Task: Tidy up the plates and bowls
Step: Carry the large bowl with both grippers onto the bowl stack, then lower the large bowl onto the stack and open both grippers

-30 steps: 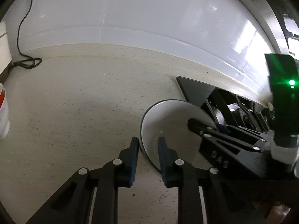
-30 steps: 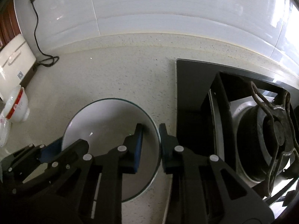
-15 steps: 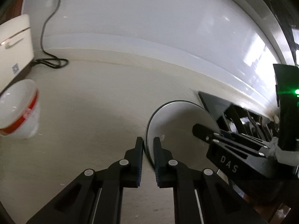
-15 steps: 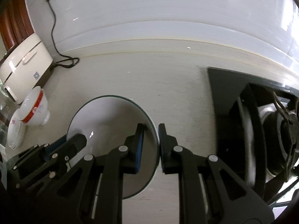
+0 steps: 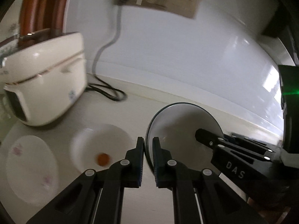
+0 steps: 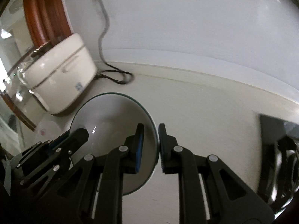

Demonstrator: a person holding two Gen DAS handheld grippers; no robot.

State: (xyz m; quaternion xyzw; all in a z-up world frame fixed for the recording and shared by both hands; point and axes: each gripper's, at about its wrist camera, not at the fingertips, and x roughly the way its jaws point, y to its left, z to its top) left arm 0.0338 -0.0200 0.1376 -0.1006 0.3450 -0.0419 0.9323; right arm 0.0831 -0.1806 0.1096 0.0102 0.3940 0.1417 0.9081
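The left gripper [image 5: 148, 158] is clamped on the left edge of a white plate with a dark rim [image 5: 184, 128], its 2 fingers pinching the rim between the blue pads. The right gripper [image 6: 151, 149] grips the same plate [image 6: 112, 123] on its right edge, 1 finger over the inner face and 1 outside the rim. The plate hangs tilted between the 2 tools, above the pale counter [image 6: 205, 108].

In the left wrist view, a white bowl with an orange spot inside [image 5: 101, 149] sits on the counter just left of the left gripper, blurred. Farther left lies a white plate with faint pink marks [image 5: 30, 169]. Beyond them, at the far left, stands a cream rice cooker [image 5: 44, 78] with a thin gold line around its lid. Its dark cord [image 5: 108, 91] coils on the counter beside it and runs up the white wall [image 5: 186, 52] to a socket plate [image 5: 158, 0]. A brown wooden frame [image 6: 46, 13] rises behind the cooker. At the far right of the right wrist view, a black stove [image 6: 280, 149] shows, blurred.
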